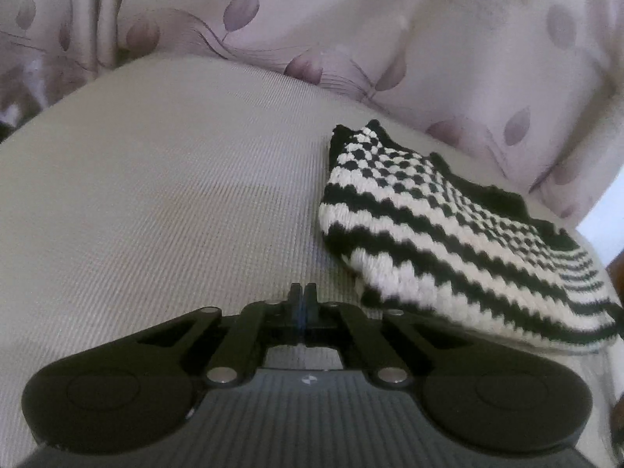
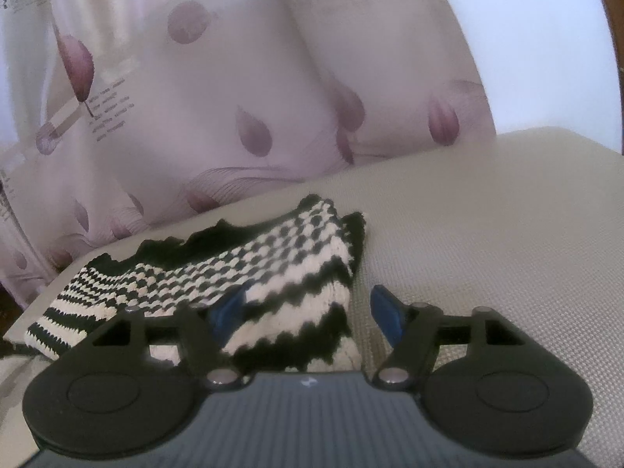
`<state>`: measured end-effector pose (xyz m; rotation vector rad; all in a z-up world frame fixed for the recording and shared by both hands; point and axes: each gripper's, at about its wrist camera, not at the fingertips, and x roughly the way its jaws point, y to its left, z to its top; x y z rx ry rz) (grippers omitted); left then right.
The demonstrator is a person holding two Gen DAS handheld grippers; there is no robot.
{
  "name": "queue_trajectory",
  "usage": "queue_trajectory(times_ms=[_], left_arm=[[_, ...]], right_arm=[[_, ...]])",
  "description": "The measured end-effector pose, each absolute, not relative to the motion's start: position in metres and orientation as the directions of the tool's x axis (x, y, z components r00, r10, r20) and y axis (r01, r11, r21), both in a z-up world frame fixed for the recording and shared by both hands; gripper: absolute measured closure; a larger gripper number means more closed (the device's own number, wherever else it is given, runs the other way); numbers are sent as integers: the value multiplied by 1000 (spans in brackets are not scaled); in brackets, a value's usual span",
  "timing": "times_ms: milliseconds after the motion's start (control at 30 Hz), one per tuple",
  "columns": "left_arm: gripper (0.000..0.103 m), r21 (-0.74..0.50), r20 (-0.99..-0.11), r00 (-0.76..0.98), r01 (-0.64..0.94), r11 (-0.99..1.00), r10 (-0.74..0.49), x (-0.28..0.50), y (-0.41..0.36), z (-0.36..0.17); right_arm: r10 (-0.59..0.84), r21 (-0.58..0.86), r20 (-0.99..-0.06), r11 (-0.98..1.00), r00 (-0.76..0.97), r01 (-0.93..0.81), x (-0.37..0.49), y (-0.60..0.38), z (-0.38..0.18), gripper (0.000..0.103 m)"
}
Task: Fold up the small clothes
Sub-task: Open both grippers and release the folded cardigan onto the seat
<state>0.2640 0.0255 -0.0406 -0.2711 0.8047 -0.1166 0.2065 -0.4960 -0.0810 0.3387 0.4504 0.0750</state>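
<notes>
A small black-and-white knitted garment (image 1: 448, 234) with stripes and a checker band lies folded on a beige ribbed surface (image 1: 156, 195). My left gripper (image 1: 300, 296) is shut and empty, just left of the garment's near corner. In the right wrist view the same garment (image 2: 273, 273) lies close in front. My right gripper (image 2: 308, 312) is open, its blue-padded fingers (image 2: 384, 312) spread over the garment's right end, holding nothing.
A pale curtain with purple leaf prints (image 1: 351, 39) hangs behind the surface, also in the right wrist view (image 2: 234, 97). The beige surface (image 2: 507, 234) extends right of the garment. A bright wall (image 2: 546, 39) and a dark wooden edge (image 2: 616, 19) are at the far right.
</notes>
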Motion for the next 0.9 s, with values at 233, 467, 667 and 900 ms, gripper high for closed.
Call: queue_trajectory(times_ms=[233, 467, 667, 900], left_arm=[[9, -297, -609, 767, 13, 955, -200, 289, 25, -13], [88, -315, -698, 665, 48, 948, -266, 314, 1, -31], [90, -294, -662, 713, 37, 955, -231, 262, 2, -24], [59, -195, -593, 782, 94, 976, -193, 249, 1, -17]], right_arm=[[161, 344, -414, 939, 896, -10, 208, -496, -81, 28], [160, 391, -394, 921, 905, 7, 206, -504, -83, 27], [169, 435, -379, 900, 910, 14, 205, -512, -86, 27], [195, 420, -419, 908, 887, -1, 212, -510, -86, 22]])
